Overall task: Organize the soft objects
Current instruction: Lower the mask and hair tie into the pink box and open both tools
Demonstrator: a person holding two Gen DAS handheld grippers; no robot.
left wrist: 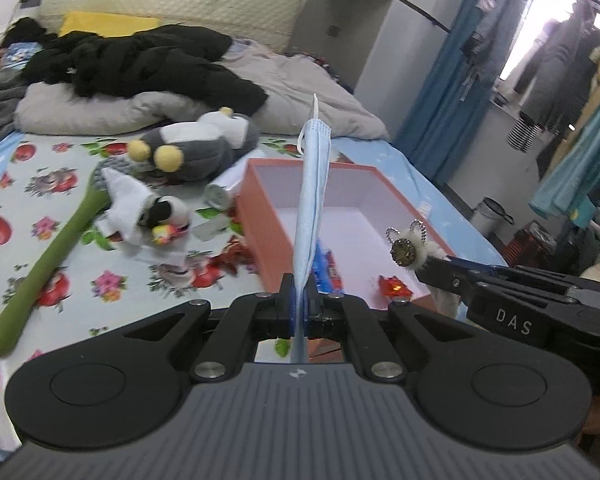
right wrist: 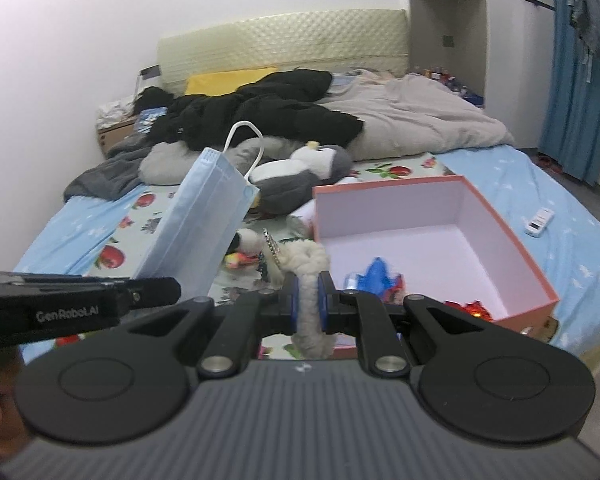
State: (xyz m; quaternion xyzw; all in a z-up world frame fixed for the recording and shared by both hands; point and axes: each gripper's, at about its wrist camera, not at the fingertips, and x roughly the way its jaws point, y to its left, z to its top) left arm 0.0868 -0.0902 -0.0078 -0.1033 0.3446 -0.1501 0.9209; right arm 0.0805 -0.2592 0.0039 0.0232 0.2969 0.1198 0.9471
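From the left wrist, the left gripper [left wrist: 299, 300] is clamped on a blue face mask [left wrist: 311, 192] rising toward 12 o'clock. The floral bedsheet [left wrist: 40, 184] fills 9 o'clock, the pink box [left wrist: 260, 236] lies just ahead, and blue curtains [left wrist: 444, 92] hang at 2.

From the right wrist, the right gripper [right wrist: 308, 300] pinches a fluffy white ornament [right wrist: 306, 276]. The box sits at 2 o'clock, a grey duvet [right wrist: 420, 120] at 1, and a penguin plush [right wrist: 304, 176] at 12.

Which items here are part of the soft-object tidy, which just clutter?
Job: face mask in left gripper; fluffy hair tie in right gripper; pink box; penguin plush; small plush.
Clutter: black coat; grey duvet; remote.
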